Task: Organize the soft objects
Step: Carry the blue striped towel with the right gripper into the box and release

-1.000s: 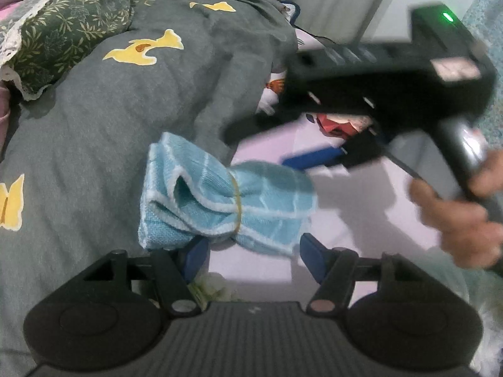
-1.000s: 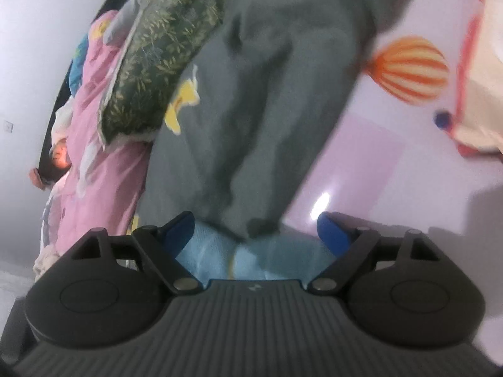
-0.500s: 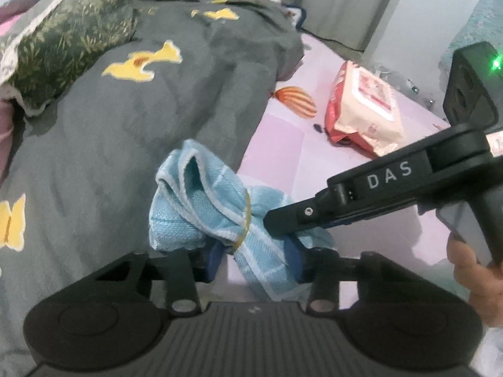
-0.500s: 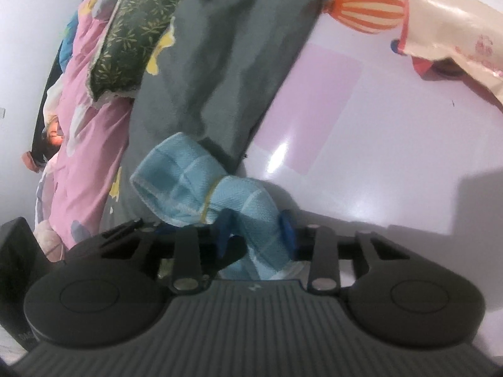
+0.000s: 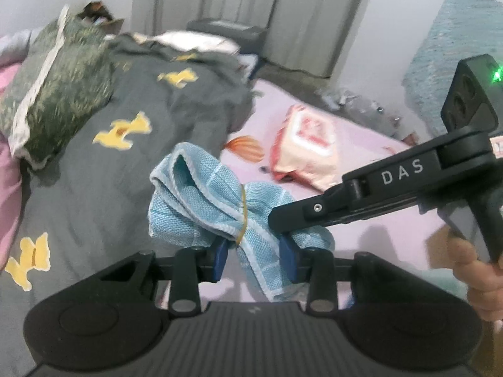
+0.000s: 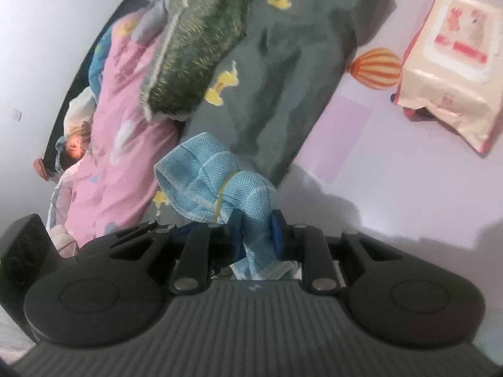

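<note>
- Blue towel (image 5: 217,210), cinched at its waist by a yellow rubber band (image 5: 242,216), hangs in the lower centre of both wrist views, lifted clear of the grey blanket (image 5: 103,169) and the lilac sheet (image 5: 371,232) below.
- Left gripper (image 5: 254,256) has just been closing its jaws; the blue pads pinch the towel's lower fold, right of the band.
- Right gripper (image 6: 257,234) is fully clamped on the same end, entering the left view from the right edge.
- Done so far, as I judge it: the bundle is picked up by both tools.
- Left to do: carrying it to wherever soft things belong; no destination is evident.
- Green pillow (image 6: 201,59), upper left, and the wipes packet (image 6: 452,59), upper right, lie untouched.
</note>
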Demonstrator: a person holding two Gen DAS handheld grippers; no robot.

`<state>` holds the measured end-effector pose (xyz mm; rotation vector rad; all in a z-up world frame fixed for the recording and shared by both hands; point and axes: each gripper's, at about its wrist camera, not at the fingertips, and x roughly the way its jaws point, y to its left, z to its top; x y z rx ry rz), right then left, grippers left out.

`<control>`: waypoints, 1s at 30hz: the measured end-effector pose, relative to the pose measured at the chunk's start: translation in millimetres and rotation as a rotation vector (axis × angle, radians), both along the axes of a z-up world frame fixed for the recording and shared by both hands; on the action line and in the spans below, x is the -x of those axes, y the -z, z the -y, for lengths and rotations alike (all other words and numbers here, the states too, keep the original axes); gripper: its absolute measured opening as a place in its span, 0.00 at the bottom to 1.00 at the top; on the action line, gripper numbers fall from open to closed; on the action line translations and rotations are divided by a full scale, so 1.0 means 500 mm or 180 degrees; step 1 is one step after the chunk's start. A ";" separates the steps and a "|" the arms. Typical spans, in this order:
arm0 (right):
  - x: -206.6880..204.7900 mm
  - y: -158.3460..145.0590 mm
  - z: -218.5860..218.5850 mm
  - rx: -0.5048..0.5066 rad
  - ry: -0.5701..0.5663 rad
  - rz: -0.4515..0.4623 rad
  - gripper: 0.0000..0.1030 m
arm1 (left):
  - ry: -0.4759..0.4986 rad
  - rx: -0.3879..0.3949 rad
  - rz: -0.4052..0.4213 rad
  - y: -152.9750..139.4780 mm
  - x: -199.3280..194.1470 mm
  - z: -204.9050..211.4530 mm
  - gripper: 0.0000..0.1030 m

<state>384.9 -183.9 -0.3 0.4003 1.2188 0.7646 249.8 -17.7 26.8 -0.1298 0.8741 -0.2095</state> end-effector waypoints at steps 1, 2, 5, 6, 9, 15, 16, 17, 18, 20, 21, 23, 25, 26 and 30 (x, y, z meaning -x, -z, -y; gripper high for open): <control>0.014 -0.017 0.013 -0.0014 0.0031 0.0041 0.18 | 0.0043 0.0011 0.0036 -0.013 0.009 0.009 0.36; 0.031 -0.037 0.030 -0.0027 0.0066 0.0099 0.18 | 0.0092 0.0021 0.0073 -0.027 0.020 0.021 0.36; 0.090 -0.092 0.096 -0.0060 0.0199 0.0281 0.18 | 0.0310 0.0049 0.0181 -0.070 0.056 0.074 0.36; 0.114 -0.109 0.123 -0.0071 0.0265 0.0338 0.18 | 0.0406 0.0072 0.0217 -0.083 0.068 0.095 0.36; 0.188 -0.156 0.222 -0.0081 0.0513 0.0490 0.18 | 0.0749 0.0172 0.0297 -0.111 0.105 0.173 0.37; 0.375 -0.199 0.451 -0.0047 0.1224 0.0628 0.18 | 0.1495 0.0273 0.0312 -0.123 0.169 0.363 0.37; 0.411 -0.200 0.492 -0.0043 0.1359 0.0633 0.18 | 0.1608 0.0285 0.0300 -0.121 0.180 0.395 0.37; 0.443 -0.199 0.530 -0.0039 0.1481 0.0637 0.18 | 0.1742 0.0297 0.0277 -0.117 0.192 0.432 0.37; 0.474 -0.195 0.564 -0.0026 0.1605 0.0641 0.18 | 0.1859 0.0302 0.0248 -0.110 0.204 0.466 0.37; 0.543 -0.181 0.629 0.0016 0.1878 0.0630 0.18 | 0.2071 0.0297 0.0182 -0.095 0.224 0.529 0.37; 0.573 -0.173 0.659 0.0039 0.2010 0.0616 0.18 | 0.2177 0.0292 0.0138 -0.084 0.233 0.562 0.37; 0.630 -0.152 0.713 0.0089 0.2272 0.0567 0.18 | 0.2364 0.0276 0.0055 -0.064 0.255 0.626 0.37; 0.678 -0.135 0.759 0.0137 0.2505 0.0525 0.18 | 0.2510 0.0245 0.0001 -0.046 0.272 0.684 0.37; 0.700 -0.126 0.782 0.0153 0.2620 0.0503 0.18 | 0.2558 0.0217 -0.0013 -0.038 0.277 0.711 0.37; 0.754 -0.098 0.835 0.0294 0.2906 0.0512 0.19 | 0.2687 0.0148 -0.0036 -0.008 0.288 0.795 0.36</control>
